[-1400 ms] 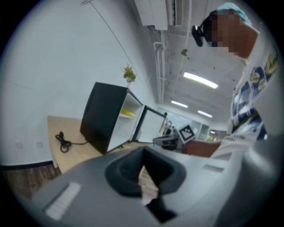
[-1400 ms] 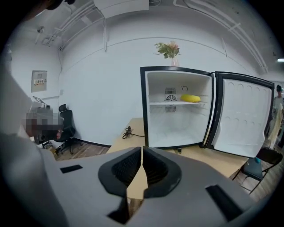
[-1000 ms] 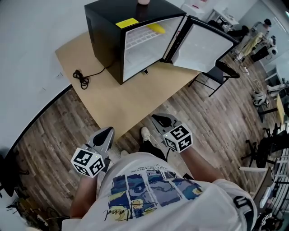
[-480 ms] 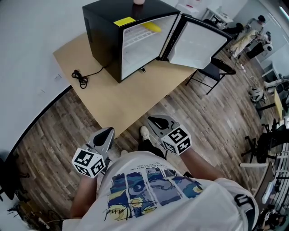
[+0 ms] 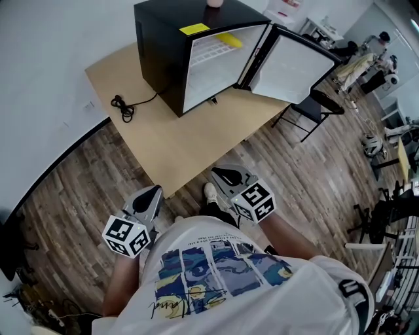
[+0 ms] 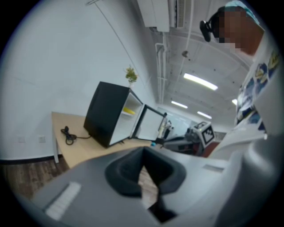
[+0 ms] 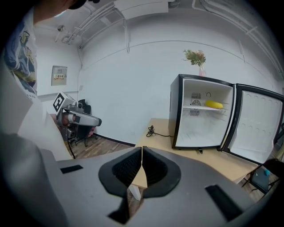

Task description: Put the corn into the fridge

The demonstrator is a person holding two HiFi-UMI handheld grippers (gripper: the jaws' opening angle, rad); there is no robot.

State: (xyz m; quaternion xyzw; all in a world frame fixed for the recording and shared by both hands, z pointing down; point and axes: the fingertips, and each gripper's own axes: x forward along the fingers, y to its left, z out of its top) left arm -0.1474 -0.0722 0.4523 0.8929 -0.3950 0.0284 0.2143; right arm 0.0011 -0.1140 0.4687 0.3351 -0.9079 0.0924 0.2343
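A yellow corn cob (image 5: 229, 40) lies on the upper shelf inside the open black mini fridge (image 5: 163, 59), which stands on a wooden table (image 5: 177, 144). In the right gripper view the corn (image 7: 214, 104) shows on that same shelf, and the left gripper view has it (image 6: 128, 111) small and far off. Both grippers hang low in front of the person's body, short of the table's near corner. My left gripper (image 5: 149, 196) is shut and empty, its tips (image 6: 142, 155) meeting. My right gripper (image 5: 226, 175) is also shut with nothing in it (image 7: 141, 150).
The fridge door (image 5: 288, 65) swings wide to the right. A black power cable (image 5: 123, 108) coils on the table left of the fridge. A pink vase (image 5: 213, 2) with a plant (image 7: 195, 56) tops the fridge. A black chair (image 5: 321, 105) stands right of the table.
Both grippers have drifted slightly, the right one a little leftward in the head view. The head view has shifted so the fridge sits further right. Jaws stay shut.
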